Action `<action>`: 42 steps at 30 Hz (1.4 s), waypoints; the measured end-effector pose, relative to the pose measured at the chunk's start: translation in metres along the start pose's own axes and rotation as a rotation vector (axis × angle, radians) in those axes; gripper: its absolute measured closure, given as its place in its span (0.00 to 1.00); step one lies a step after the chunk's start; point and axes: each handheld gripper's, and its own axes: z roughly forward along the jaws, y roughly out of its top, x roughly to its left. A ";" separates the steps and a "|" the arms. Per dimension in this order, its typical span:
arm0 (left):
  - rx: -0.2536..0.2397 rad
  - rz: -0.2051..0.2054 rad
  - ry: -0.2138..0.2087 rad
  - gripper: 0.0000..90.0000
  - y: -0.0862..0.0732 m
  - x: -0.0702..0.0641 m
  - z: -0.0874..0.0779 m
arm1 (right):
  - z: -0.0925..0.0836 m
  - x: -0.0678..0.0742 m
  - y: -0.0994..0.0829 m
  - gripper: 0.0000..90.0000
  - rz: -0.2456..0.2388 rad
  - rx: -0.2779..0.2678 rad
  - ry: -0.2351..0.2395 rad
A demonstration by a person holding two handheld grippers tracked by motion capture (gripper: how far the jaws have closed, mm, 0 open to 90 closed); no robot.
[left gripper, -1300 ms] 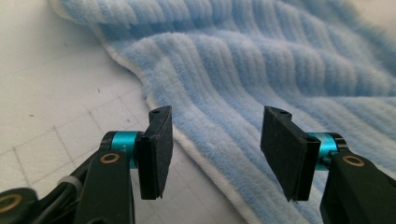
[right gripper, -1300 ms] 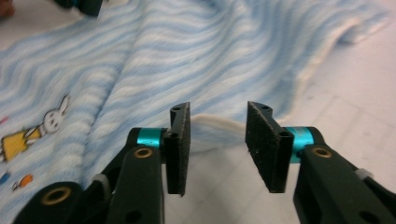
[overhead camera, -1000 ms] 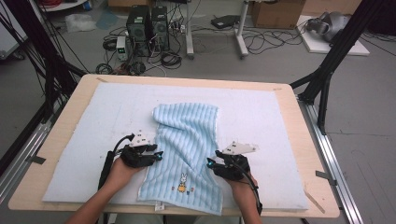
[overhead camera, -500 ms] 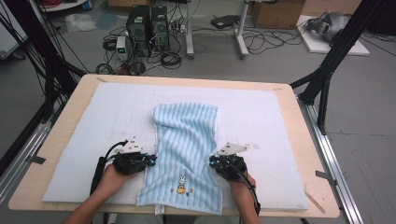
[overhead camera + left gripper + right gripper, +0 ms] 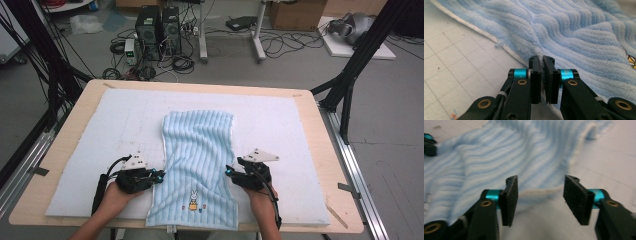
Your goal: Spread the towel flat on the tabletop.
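A light blue striped towel (image 5: 197,160) with a small rabbit picture lies lengthwise on the white mat, its near end hanging toward the table's front. My left gripper (image 5: 159,176) is at the towel's left edge; in the left gripper view its jaws are shut on that white-trimmed edge of the towel (image 5: 574,37), which puckers just ahead of the left gripper (image 5: 542,59). My right gripper (image 5: 228,172) is at the towel's right edge. In the right gripper view the right gripper (image 5: 539,192) stands open, with the towel's edge (image 5: 539,193) lying between the jaws, untouched.
A white gridded mat (image 5: 115,125) covers most of the wooden table (image 5: 330,150). Beyond the table's far edge, computers (image 5: 157,22) and cables lie on the floor. Black frame legs (image 5: 350,85) stand at the right.
Both hands drew back toward the table's front along the towel's sides. The left gripper now pinches the left edge; the right gripper is open over the right edge.
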 end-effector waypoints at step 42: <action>-0.107 -0.064 0.071 0.61 0.019 0.032 0.013 | 0.022 0.033 -0.001 0.59 -0.170 0.121 0.086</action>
